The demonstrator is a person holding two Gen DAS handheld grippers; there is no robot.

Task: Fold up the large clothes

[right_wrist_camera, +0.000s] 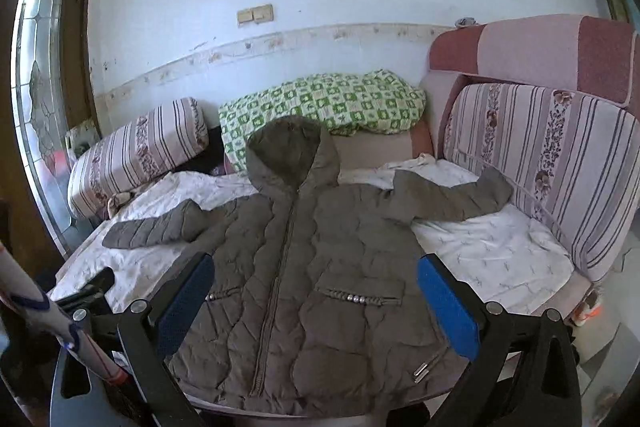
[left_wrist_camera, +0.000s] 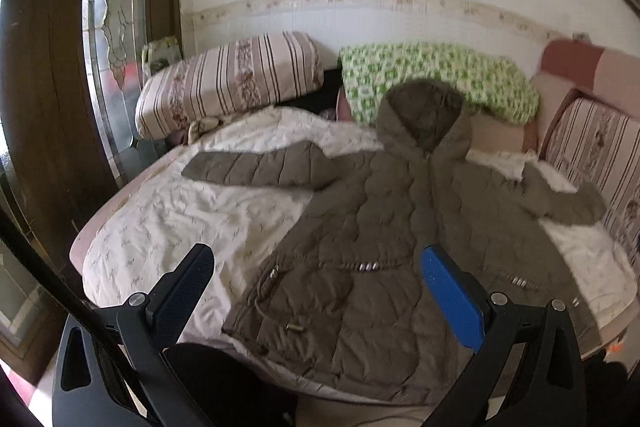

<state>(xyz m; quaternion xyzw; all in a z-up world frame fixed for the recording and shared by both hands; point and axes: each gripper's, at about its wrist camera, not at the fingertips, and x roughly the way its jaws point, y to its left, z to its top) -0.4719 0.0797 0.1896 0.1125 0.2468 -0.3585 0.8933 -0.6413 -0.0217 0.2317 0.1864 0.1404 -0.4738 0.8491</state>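
Note:
An olive quilted hooded jacket [left_wrist_camera: 384, 227] [right_wrist_camera: 312, 267] lies face up and zipped on a bed's white sheet [left_wrist_camera: 192, 219] [right_wrist_camera: 492, 251]. Its sleeves are spread out to both sides and its hood points toward the wall. My left gripper [left_wrist_camera: 316, 267] hangs open above the jacket's lower left part, nothing between its fingers. My right gripper [right_wrist_camera: 316, 275] is open too, held above the jacket's lower middle near the pockets. The tip of the left gripper [right_wrist_camera: 86, 291] shows at the lower left in the right wrist view.
A striped bolster [left_wrist_camera: 228, 83] [right_wrist_camera: 136, 151] and a green patterned quilt [left_wrist_camera: 436, 79] [right_wrist_camera: 328, 103] lie against the wall. A striped cushion [right_wrist_camera: 544, 163] and pink headboard [right_wrist_camera: 532, 51] stand at the right. A wooden door with stained glass [left_wrist_camera: 108, 27] is at the left.

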